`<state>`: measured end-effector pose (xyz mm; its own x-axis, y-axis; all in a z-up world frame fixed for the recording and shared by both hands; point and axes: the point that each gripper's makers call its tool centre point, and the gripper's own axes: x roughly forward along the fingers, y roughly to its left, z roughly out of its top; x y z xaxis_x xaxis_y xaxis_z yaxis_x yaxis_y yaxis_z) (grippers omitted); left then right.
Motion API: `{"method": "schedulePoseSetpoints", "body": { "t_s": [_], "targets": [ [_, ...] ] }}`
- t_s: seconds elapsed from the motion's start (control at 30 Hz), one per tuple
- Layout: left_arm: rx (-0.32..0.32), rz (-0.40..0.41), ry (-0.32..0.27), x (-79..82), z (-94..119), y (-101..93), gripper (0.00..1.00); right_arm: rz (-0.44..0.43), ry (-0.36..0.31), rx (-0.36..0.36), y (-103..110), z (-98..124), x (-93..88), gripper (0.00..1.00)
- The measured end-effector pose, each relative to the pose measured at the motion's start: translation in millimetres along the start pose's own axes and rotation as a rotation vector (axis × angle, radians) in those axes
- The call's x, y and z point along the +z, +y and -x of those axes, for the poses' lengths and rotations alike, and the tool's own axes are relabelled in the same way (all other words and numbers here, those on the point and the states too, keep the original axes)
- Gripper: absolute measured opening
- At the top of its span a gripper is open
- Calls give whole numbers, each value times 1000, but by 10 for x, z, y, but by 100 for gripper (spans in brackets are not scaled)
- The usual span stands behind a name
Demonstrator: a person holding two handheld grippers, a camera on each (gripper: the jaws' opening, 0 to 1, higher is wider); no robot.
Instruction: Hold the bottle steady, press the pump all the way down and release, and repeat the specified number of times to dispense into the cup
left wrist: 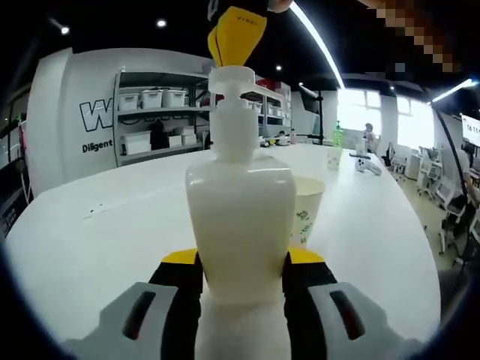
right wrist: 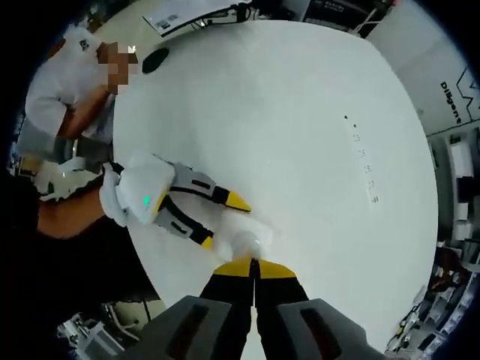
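A white pump bottle (left wrist: 240, 217) stands upright on the white table (left wrist: 90, 225), and my left gripper (left wrist: 244, 259) is shut on its lower body. Right behind the bottle on its right is a paper cup (left wrist: 309, 206) with a green print. The spout of the pump head (left wrist: 232, 82) points toward the cup side. My right gripper (left wrist: 236, 34) comes down from above with its yellow tips on the pump head. In the right gripper view, my right gripper (right wrist: 255, 264) is shut, jaws together, resting on the bottle's top (right wrist: 246, 241). The left gripper (right wrist: 223, 221) clamps the bottle from the left.
Further back on the table stand another cup and a green bottle (left wrist: 334, 154). Shelves with boxes (left wrist: 157, 112) line the back wall. A person in a white shirt (right wrist: 75, 75) stands at the table's edge, and a dark round object (right wrist: 155, 60) lies nearby.
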<state>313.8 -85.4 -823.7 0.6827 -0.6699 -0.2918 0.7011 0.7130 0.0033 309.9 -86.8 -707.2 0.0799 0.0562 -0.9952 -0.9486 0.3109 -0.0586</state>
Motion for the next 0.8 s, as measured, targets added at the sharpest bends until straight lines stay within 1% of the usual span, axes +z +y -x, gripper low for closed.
{"method": "schedulePoseSetpoints", "body": {
  "t_s": [0.03,0.07,0.1,0.13,0.2,0.27,0.3,0.37,0.43,0.5,0.53,0.6,0.7,0.8],
  "targets": [
    [3,-3,1,0,2,0,39,16,-41,25,36,45,29,0],
    [7,-12,6,-3,7,2,39,55,-74,-1,-18,65,69,0],
    [9,-14,10,-6,12,2,39,17,-68,-4,7,106,25,0],
    [12,-14,18,-12,21,4,39,34,-85,-10,25,125,11,0],
    [14,-19,22,-17,30,5,39,71,-98,-34,12,121,79,0],
    [13,-23,23,-21,39,6,38,81,-98,-36,41,134,55,0],
    [15,-22,23,-22,43,7,38,79,-85,-37,17,127,36,0],
    [26,-22,20,-24,53,10,38,84,-87,-40,12,130,28,0],
    [35,-23,15,-23,58,13,38,40,-78,-41,-8,125,21,0],
    [41,-30,14,-18,61,17,39,42,-75,-39,-5,126,20,0],
    [45,-39,11,-10,61,23,39,42,-67,-30,-46,109,74,0],
    [48,-47,4,5,63,23,39,2,-62,-6,-38,114,59,0],
    [55,-31,-15,36,66,27,39,-13,-56,6,-53,113,48,0],
    [61,-19,-43,82,67,32,39,-17,-30,-5,-52,102,46,0]
  ]
}}
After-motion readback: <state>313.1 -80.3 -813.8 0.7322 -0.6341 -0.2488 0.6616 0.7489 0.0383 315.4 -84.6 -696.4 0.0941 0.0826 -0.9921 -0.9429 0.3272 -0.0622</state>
